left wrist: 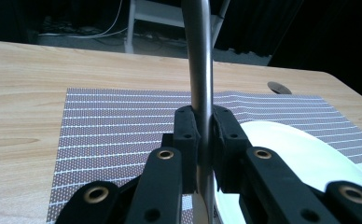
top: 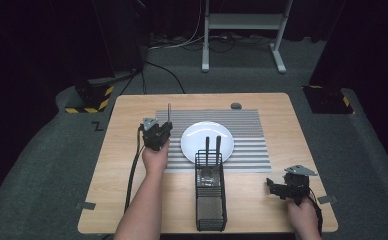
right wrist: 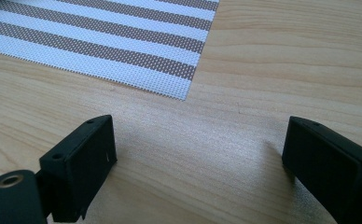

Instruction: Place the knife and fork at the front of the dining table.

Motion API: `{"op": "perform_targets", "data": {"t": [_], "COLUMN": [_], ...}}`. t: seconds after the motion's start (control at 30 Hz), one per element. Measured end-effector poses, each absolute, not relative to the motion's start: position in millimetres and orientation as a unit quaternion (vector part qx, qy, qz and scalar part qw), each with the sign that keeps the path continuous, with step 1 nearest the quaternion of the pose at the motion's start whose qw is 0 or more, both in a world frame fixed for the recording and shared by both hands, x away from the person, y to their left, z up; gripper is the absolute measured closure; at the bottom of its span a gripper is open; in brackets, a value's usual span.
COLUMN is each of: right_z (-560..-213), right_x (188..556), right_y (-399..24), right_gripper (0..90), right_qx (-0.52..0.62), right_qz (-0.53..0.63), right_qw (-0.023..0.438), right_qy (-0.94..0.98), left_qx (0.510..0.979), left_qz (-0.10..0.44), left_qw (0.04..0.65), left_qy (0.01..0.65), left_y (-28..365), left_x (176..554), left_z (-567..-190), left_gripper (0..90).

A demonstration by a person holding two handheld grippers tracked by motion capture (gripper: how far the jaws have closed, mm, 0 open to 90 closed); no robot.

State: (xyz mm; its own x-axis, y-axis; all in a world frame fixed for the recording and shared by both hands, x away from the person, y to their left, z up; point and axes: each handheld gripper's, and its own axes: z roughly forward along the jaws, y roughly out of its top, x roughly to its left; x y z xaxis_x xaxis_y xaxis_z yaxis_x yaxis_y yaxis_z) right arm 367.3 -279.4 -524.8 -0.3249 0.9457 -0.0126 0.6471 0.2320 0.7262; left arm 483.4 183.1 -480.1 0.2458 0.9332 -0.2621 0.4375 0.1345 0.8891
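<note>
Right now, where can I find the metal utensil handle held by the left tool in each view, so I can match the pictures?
High view: the metal utensil handle stands up from the left tool, left of the white plate.
Left gripper view: it rises at centre, clamped between the pads.
Right gripper view: not in it.
Shared landmark: the striped placemat.

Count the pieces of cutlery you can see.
3: one upright in the left tool beside the plate; two handles standing in the mesh caddy. More may be hidden inside.
</note>
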Motion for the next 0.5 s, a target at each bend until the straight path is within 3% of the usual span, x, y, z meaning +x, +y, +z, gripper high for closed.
{"op": "perform_targets", "data": {"t": [0.5], "right_z": [-524.8], "right_x": [367.3], "right_y": [-279.4], "right_gripper": [9.4], "right_qx": [0.532], "right_qz": [0.318], "right_qw": [0.234], "right_qy": [0.749], "left_qx": [0.605], "left_qz": [0.234], "left_qw": [0.498], "left_qy": [0.576], "left_y": [180.1], "left_x": [497.2], "left_z": [-493.0], "left_gripper": [81.9]}}
